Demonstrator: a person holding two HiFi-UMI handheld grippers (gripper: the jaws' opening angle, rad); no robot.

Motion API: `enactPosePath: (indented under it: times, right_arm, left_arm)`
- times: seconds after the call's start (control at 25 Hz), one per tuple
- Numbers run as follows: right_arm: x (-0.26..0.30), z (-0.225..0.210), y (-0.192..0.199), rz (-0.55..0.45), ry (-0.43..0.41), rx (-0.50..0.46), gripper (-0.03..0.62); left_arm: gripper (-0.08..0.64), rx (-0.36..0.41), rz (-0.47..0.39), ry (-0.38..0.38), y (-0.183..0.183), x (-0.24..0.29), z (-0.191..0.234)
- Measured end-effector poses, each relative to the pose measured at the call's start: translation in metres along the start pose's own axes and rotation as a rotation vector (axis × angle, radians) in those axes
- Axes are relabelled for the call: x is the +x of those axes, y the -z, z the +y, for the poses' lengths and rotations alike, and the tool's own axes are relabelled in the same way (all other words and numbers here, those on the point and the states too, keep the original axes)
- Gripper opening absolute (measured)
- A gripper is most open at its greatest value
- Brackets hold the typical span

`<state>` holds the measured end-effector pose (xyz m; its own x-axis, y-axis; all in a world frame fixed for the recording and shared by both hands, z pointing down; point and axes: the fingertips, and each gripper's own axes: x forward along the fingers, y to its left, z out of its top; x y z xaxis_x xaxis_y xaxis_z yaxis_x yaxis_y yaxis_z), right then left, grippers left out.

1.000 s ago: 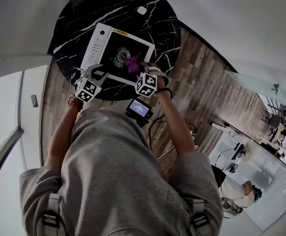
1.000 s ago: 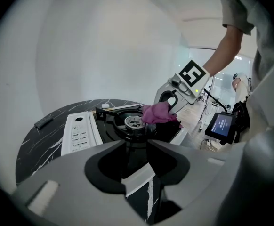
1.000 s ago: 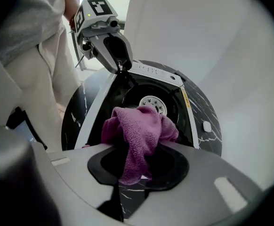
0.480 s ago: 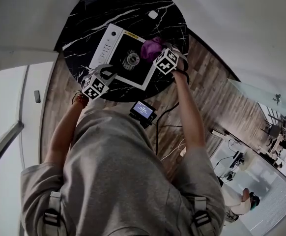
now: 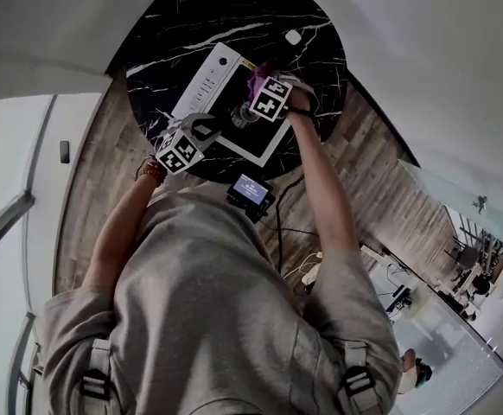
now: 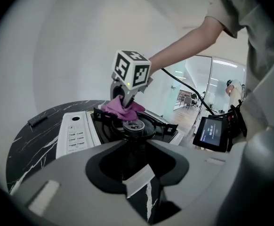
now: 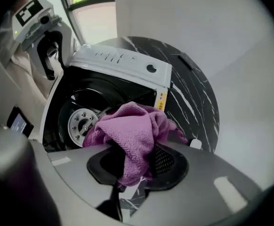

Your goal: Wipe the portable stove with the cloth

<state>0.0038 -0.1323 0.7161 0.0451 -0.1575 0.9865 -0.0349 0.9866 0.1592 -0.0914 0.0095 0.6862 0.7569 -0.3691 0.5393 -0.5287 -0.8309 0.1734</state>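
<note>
**Wiping by the stove's far edge: one cloth, two grippers**

One round black marble table (image 5: 234,15) carries one portable stove (image 5: 224,100). The stove has one white control panel (image 6: 73,133) along its left side and one round burner (image 6: 136,126) at its middle. One dark flat thing (image 6: 38,120) lies on the table left of the stove, apart from it.

Two grippers are in view. The left gripper (image 5: 201,126) sits at the stove's near left corner, its jaws partly spread and just now closing a little. A pale strip shows in the gap, and I cannot tell whether the pads touch it.

One purple cloth (image 7: 132,126) lies bunched on the stove's black top beside the burner, toward the far edge. The right gripper (image 7: 133,174) stands over it pointing down. Its jaws are narrow and pinch a fold of the cloth, having just been closing on it.

One small white thing (image 5: 293,36) rests on the table beyond the stove, to the right. One small lit screen (image 5: 250,188) hangs at the person's waist, on the stove's near side.
</note>
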Motion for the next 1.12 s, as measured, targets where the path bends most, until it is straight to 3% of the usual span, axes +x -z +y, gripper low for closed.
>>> enactPosePath:
  times: [0.2,0.32,0.4,0.56,0.64,0.8,1.0,1.12]
  right_arm:
    - [-0.001,-0.005,-0.034,0.006,-0.016,-0.104,0.134]
    - [-0.007,-0.004,-0.03,-0.069,-0.012,-0.071,0.133]
    - [-0.013,-0.003,-0.004,-0.076,-0.024,-0.026,0.133]
    - [-0.014,0.004,0.072,0.055,-0.084,0.003,0.133]
    - [-0.008,0.003,0.077,0.062,-0.094,0.033,0.132]
    - [0.003,0.002,0.059,0.199,-0.082,-0.095,0.132]
    - [0.001,-0.003,-0.019,0.088,-0.05,-0.072,0.13]
    - [0.002,-0.003,-0.035,0.109,-0.03,-0.156,0.137]
  left_arm:
    - [0.115,0.003,-0.008,0.005,0.001,-0.001,-0.001]
    - [0.114,0.004,-0.011,0.008,0.001,-0.001,-0.001]
    - [0.114,0.002,-0.012,0.016,0.0,-0.002,-0.003]
    - [0.114,0.004,-0.01,0.02,-0.001,-0.002,-0.005]
    - [0.114,0.006,-0.012,0.015,0.0,-0.002,-0.003]
    - [0.114,0.005,-0.012,0.011,-0.002,-0.001,-0.003]
    - [0.114,0.002,-0.014,0.012,0.001,-0.001,-0.004]
    - [0.114,0.0,-0.012,0.008,0.0,-0.003,-0.002]
